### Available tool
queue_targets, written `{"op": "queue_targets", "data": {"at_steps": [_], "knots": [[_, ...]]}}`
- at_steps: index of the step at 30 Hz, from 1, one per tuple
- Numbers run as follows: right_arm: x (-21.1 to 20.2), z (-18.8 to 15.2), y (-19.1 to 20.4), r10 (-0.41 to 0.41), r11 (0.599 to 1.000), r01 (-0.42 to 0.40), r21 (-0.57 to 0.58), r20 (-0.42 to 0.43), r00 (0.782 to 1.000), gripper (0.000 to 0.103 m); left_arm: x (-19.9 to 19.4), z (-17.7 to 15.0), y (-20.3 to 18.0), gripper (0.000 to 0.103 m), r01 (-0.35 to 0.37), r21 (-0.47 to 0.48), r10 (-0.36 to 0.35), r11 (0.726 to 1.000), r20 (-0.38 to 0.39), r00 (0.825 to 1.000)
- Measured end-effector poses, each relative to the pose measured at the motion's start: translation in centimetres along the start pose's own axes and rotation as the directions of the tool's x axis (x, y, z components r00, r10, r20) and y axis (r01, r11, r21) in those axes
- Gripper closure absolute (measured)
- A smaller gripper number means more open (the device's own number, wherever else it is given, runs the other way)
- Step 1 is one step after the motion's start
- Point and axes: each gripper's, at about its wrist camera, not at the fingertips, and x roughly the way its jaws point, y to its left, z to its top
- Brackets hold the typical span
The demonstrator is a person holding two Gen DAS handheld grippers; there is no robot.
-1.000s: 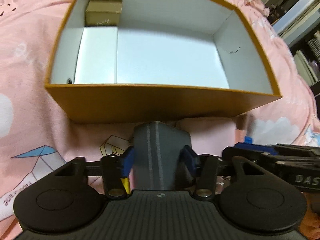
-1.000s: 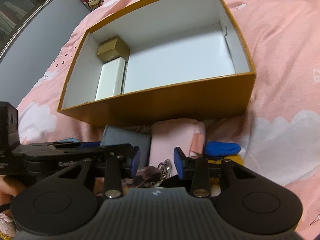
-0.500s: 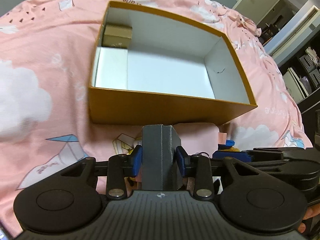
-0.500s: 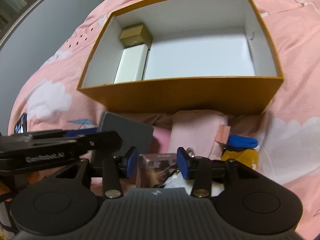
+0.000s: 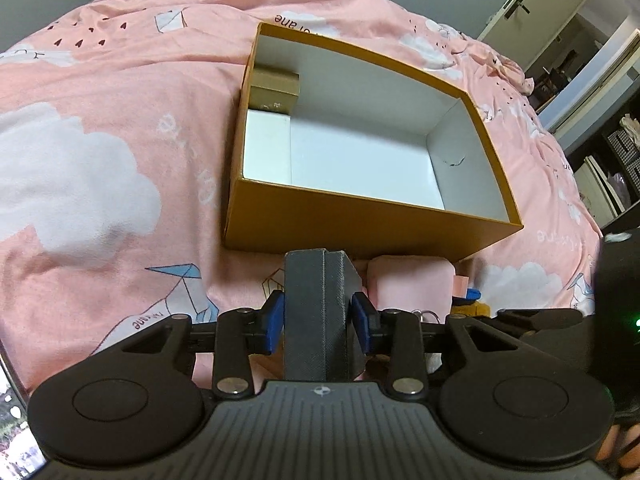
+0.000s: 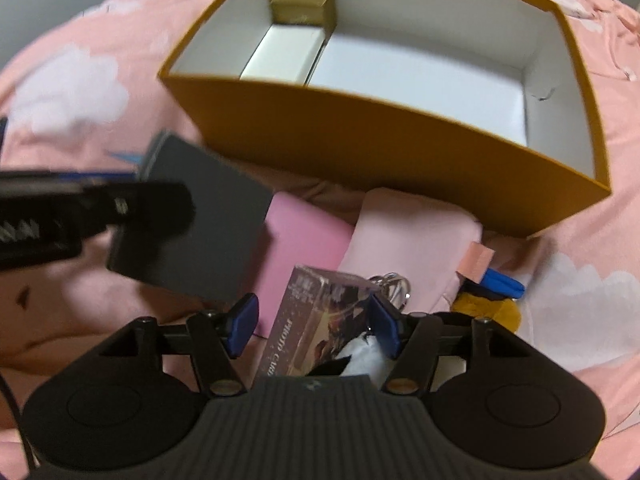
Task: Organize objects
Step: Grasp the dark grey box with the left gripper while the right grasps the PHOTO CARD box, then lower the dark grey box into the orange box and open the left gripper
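Ribbed grey box [image 5: 320,316] clamped in left hand-held gripper [image 5: 319,322]; mustard cardboard box [image 5: 360,224] beyond.

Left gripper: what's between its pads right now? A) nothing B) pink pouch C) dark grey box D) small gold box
C: in the left wrist view the left gripper has both blue pads pressed on the sides of the dark grey box, while the small gold box sits inside the orange box.
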Motion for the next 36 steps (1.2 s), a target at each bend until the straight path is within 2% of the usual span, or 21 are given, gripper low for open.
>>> {"op": "queue_targets", "data": {"at_steps": [4, 11, 12, 14, 20, 25, 30, 33, 36], "knots": [[1.0, -0.5, 0.0, -0.019, 1.000, 0.018, -0.021, -0.041, 0.999, 0.041, -0.7, 0.1, 0.2, 0.062, 0.005, -0.003, -0.005, 1.000, 0.018, 1.000], [-0.8, -0.8, -2.9, 0.072, 0.993, -0.072, 0.099, 0.000, 0.997, 0.065, -1.4, 0.5, -0.1, 0.062, 0.023, 0.008, -0.023, 1.000, 0.038, 0.999], [-1.3, -0.8, -3.6, 0.099, 0.987, -0.100, 0.126, 0.015, 0.995, 0.072, -1.5, 0.5, -0.1, 0.062, 0.026, 0.009, -0.026, 1.000, 0.039, 0.999], [-2.2, -0.7, -4.5, 0.142, 0.976, -0.146, 0.163, 0.041, 0.989, 0.077, -1.6, 0.6, -0.3, 0.062, 0.028, 0.010, -0.029, 1.000, 0.044, 0.999], [-5.3, 0.0, -6.0, 0.209, 0.960, -0.231, 0.156, 0.142, 0.967, 0.079, -2.8, 1.1, -1.0, 0.062, 0.034, 0.030, -0.036, 0.999, 0.078, 0.996], [-8.4, 1.4, -6.7, 0.253, 0.943, -0.293, 0.161, 0.227, 0.940, 0.079, -4.2, 2.7, -1.7, 0.062, 0.048, 0.049, -0.054, 0.998, 0.132, 0.990], [-11.1, 2.9, -7.8, 0.301, 0.921, -0.360, 0.150, 0.314, 0.900, 0.079, -4.9, 5.4, -2.6, 0.062, 0.060, 0.070, -0.072, 0.996, 0.189, 0.979], [-12.4, 4.5, -8.7, 0.290, 0.922, -0.362, 0.135, 0.379, 0.879, 0.079, -4.6, 7.3, -3.0, 0.062, 0.071, 0.073, -0.085, 0.995, 0.215, 0.973], [-12.7, 6.3, -9.6, 0.243, 0.933, -0.330, 0.143, 0.428, 0.870, 0.079, -3.0, 8.8, -3.0, 0.062, 0.080, 0.062, -0.091, 0.995, 0.202, 0.975]]}}
